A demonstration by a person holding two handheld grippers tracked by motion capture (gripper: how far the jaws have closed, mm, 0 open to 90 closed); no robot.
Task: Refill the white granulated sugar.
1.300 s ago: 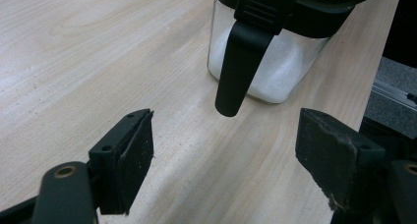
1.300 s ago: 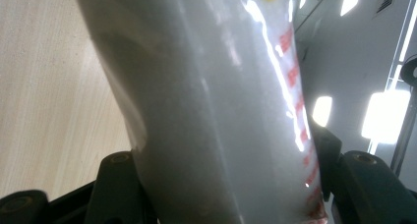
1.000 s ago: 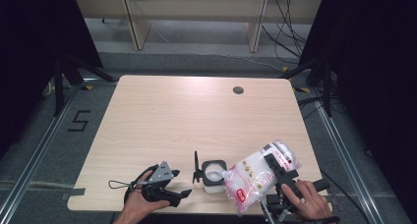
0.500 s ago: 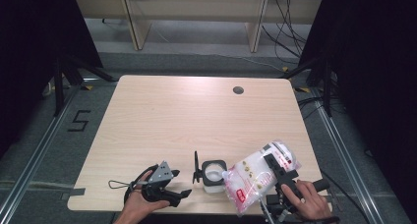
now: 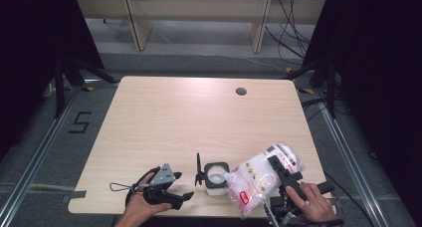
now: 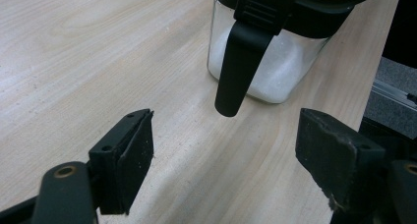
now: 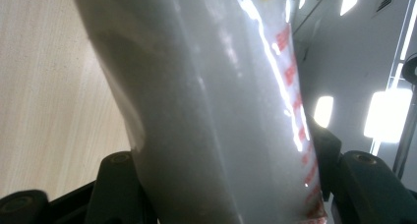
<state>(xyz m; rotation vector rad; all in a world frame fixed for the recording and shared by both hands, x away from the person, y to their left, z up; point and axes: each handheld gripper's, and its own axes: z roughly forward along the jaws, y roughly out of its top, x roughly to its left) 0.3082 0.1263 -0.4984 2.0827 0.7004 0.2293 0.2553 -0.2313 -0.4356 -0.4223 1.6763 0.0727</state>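
Tilting a bag (image 5: 259, 179) of white grains toward an open jar (image 5: 216, 176), near table (image 5: 199, 117) edge.

Bag: clear glossy plastic, red print, soft and bulging; clamped between the jaws of the right gripper (image 5: 284, 179), its corner just over the jar's mouth. The right gripper view shows both pads pressed into the bag's (image 7: 211, 101) sides. Jar: square, clear walls, black rim, white grains inside; hinged black lid (image 5: 198, 169) stands upright at its left. The left gripper view adds the jar's (image 6: 275, 62) black latch tab (image 6: 241, 62) hanging down the wall. Left gripper (image 5: 171, 197): jaws wide apart, empty, resting just left of the jar. Table: pale wood-grain laminate, round cable hole (image 5: 241, 91) at far side.
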